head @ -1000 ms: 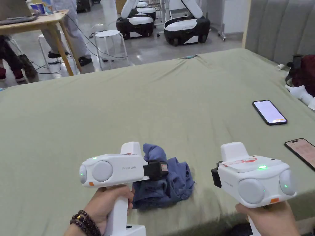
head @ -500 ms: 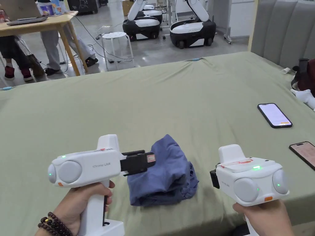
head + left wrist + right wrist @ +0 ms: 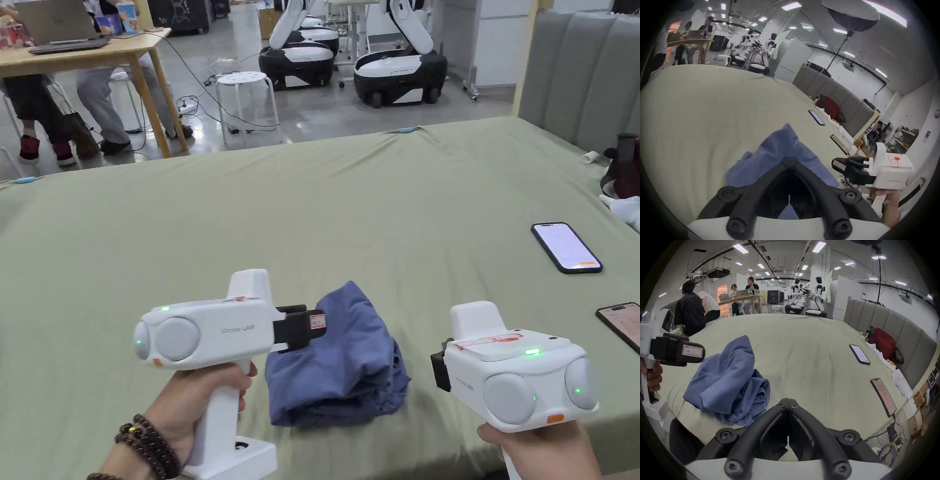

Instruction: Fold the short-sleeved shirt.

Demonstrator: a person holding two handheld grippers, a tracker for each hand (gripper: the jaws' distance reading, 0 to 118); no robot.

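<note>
bed [image 3: 375,187]: olive sheet, soft, lightly creased; served as the folding surface.
shirt [image 3: 340,369]: blue thin woven cloth, bunched in a rumpled heap near the bed's front edge, between the two tools; not yet spread.
left gripper [image 3: 310,325]: hovered over the heap's left side, jaws pressed together, pinching nothing visible.
right gripper [image 3: 788,400]: held just right of the heap, apart from it, jaws pressed together, empty; probably staged to grab.
</note>
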